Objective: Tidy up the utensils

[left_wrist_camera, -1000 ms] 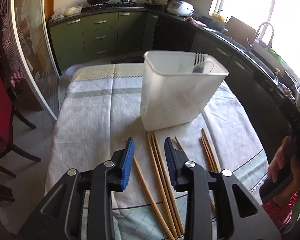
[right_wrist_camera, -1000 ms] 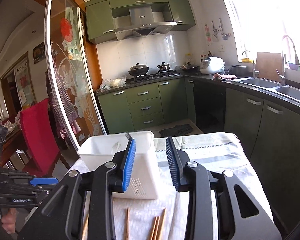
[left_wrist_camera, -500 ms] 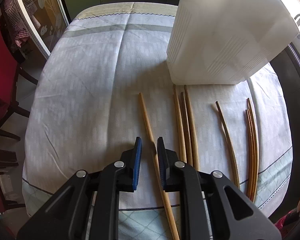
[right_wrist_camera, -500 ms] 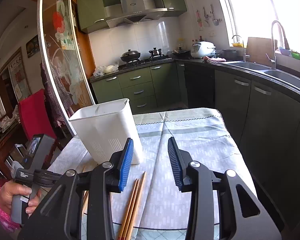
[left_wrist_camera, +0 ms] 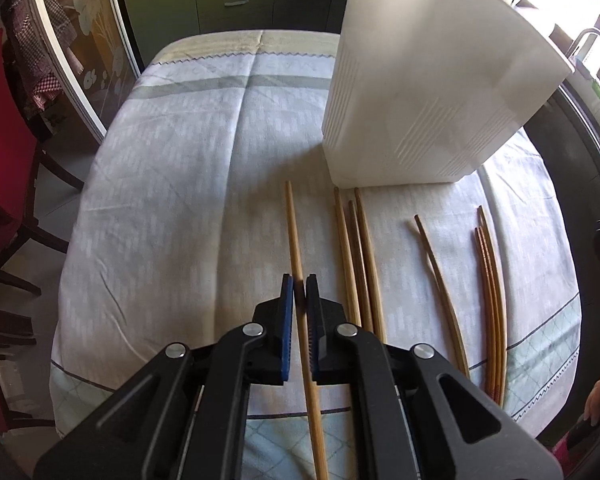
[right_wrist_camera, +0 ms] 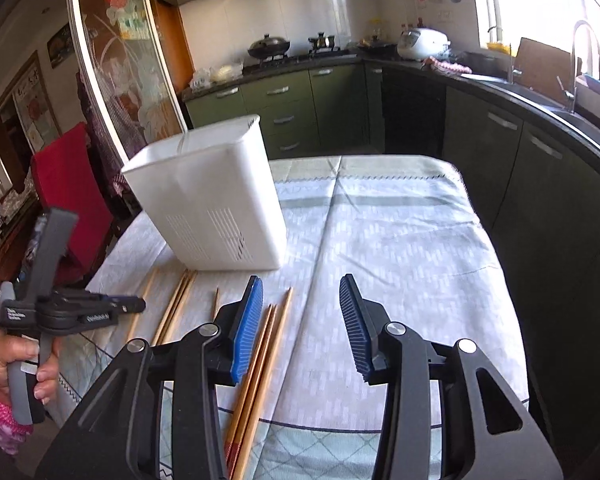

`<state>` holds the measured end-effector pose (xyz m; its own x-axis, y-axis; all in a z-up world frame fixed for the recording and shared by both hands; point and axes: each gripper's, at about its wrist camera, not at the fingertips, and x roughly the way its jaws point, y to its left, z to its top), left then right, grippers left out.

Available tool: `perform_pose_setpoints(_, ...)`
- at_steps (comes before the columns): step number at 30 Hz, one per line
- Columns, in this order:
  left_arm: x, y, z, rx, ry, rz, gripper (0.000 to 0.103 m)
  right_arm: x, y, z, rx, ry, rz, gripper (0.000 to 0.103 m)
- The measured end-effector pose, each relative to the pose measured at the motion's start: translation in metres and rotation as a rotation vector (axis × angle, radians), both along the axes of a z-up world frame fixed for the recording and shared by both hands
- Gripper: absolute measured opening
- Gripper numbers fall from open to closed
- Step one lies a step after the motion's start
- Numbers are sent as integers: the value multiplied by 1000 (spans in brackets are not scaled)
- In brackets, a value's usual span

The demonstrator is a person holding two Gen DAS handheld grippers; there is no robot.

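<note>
Change since 0.5 s earlier: the left gripper (left_wrist_camera: 299, 294) has narrowed its blue-padded jaws from a small gap to a clamp on the single pale wooden chopstick (left_wrist_camera: 294, 232); the right gripper (right_wrist_camera: 300, 320) has come lower and nearer the table, jaws as wide as before.

Item 1. Rounded table under a pale grey-white patterned tablecloth (left_wrist_camera: 172, 184), with a green checked border at the near edge.

Item 2. Tall white rectangular plastic utensil holder (left_wrist_camera: 428, 96), upright on the cloth, slotted vents low on one side (right_wrist_camera: 220, 232). It stands just beyond the far tips of the chopsticks.

Item 3. Right gripper, black frame with blue ribbed pads, jaws spread wide and holding nothing. It hovers above the near part of the cloth, its left pad over a group of 3 long wooden chopsticks (right_wrist_camera: 268, 344).

Item 4. Left gripper, jaws almost closed, pinching the single chopstick part-way along its length. The stick runs forward toward the holder and back beneath the gripper body. Whether it rests on the cloth cannot be told.

Item 5. Loose chopsticks on the cloth, right of the gripped one: a bundle of 3 darker sticks (left_wrist_camera: 358, 264) whose tips nearly touch the holder's base, then 1 lone thin stick (left_wrist_camera: 440, 280).
</note>
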<state>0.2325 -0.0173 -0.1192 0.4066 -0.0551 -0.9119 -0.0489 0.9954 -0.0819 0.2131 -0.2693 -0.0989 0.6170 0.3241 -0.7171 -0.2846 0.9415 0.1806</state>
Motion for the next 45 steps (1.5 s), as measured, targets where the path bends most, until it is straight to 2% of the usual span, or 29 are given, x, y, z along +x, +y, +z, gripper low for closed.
perform_pose_setpoints(5, -26, 8, 36, -25, -154, 10, 6, 34, 20, -43, -19, 202, 55, 40)
perform_pose_setpoints(8, -44, 14, 53, -25, -242, 11, 6, 47, 27, -60, -33, 266, 59, 32)
perform_pose_setpoints(12, -63, 14, 70, -18, -322, -5, 6, 54, 36, -67, -83, 288, 44, 23)
perform_pose_setpoints(15, -70, 12, 78, -12, -361, -24, 6, 54, 41, -70, -111, 297, 48, 22)
perform_pose_setpoints(21, -76, 8, 83, -19, -386, -52, 6, 49, 56, -72, -179, 312, 58, 17)
perform_pose_setpoints(23, -72, 9, 79, -17, -375, -51, 6, 49, 62, -73, -211, 311, 60, 12)
perform_pose_setpoints(27, -58, 17, 65, -54, -296, -36, 6, 49, 73, -74, -254, 290, 51, 11)
perform_pose_setpoints(30, -47, 19, 51, -35, -238, -26, 6, 50, 77, -75, -257, 283, 54, 9)
perform_pose_setpoints(32, -38, 21, 39, -33, -174, -16, 6, 49, 73, -74, -226, 286, 47, 7)
perform_pose_setpoints(37, -9, 26, 7, -15, -53, 4, 6, 38, 54, -46, -112, 247, 60, 6)
perform_pose_setpoints(45, 20, 18, -26, 57, 51, 21, 7, 12, 39, -5, -35, 158, 87, 6)
